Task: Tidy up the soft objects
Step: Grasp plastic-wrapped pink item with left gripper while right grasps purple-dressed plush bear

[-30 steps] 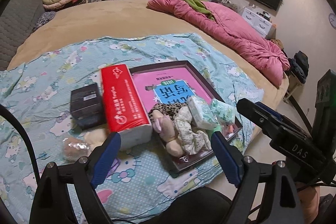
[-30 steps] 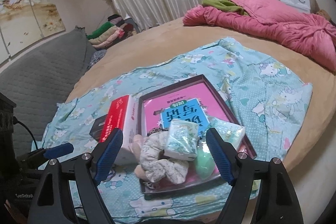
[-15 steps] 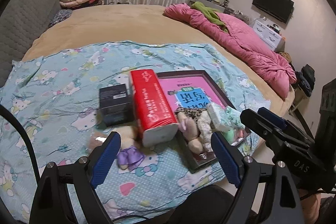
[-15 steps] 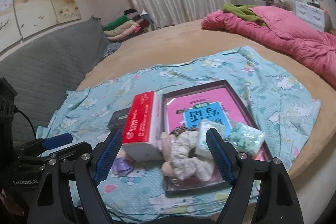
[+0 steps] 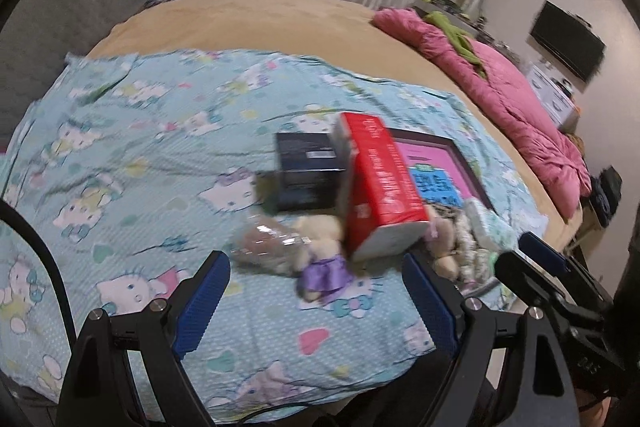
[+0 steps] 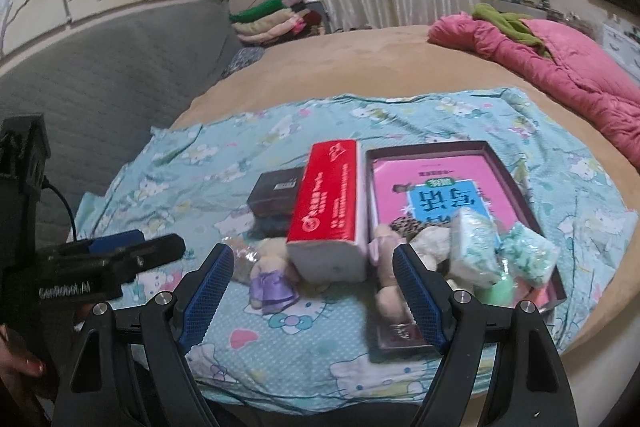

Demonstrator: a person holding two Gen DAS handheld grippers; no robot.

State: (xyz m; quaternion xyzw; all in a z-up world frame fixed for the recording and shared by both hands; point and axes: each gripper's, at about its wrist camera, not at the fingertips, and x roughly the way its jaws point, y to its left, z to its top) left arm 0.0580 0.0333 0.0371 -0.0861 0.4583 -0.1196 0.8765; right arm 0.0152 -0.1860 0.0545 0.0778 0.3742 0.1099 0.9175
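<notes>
Your left gripper (image 5: 316,301) sits low in the middle of the left wrist picture with its fingers spread wide and nothing between them. Far left in that picture there is only the blue cat blanket (image 5: 132,163), laid over the bed so the things have a flat spot. Moving right, near the middle, you see one clear bag (image 5: 268,243) with something soft inside, then one small doll in a purple dress (image 5: 324,267) touching it. These two soft things lie loose on the blanket, so they likely still need to go away. Behind them is one dark box (image 5: 308,171), and one red tissue pack (image 5: 380,183) stands just beside the tray. In the right wrist picture, your right gripper (image 6: 314,301) is low in the middle, fingers wide too and holding nothing. To the right is one dark tray (image 6: 516,183) with one pink book (image 6: 424,187) flat in it. The soft things are piled at its near end: one pink plush toy (image 6: 386,267), one flowery scrunchie (image 6: 432,239) and two small tissue packs (image 6: 474,251). There may be more that I cannot make out.
</notes>
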